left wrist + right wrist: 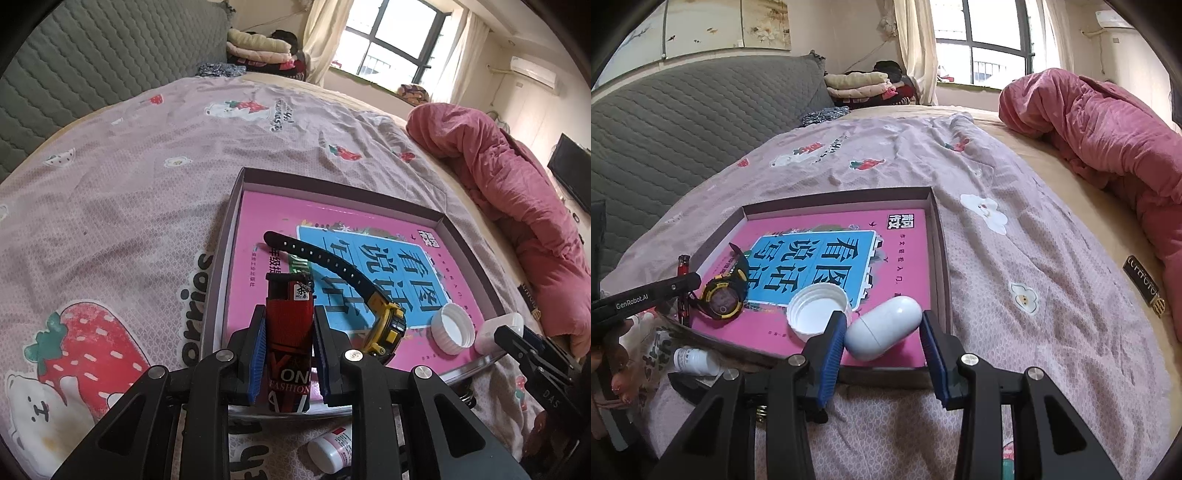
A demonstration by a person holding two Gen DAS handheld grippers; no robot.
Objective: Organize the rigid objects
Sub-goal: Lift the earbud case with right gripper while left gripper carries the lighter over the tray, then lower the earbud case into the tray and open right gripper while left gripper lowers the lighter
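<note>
Lighter (pixel 286 332), red and upright, is clamped between the pads of the left gripper (pixel 289 354) over the near edge of the shallow box (pixel 221 266) on the bed. The right gripper (pixel 882 347) brackets a white capsule-shaped case (pixel 884 332) inside the box; its left pad touches the case, while the right one looks just clear, so I judge the jaws apart. Risk: the smooth rounded case could squirt sideways as the pads close, knocking the white cap (pixel 817 308) beside it. The box holds a pink book (pixel 886 258), a yellow watch (pixel 722 299), the cap and the case. A small white bottle (pixel 696 362) lies outside
</note>
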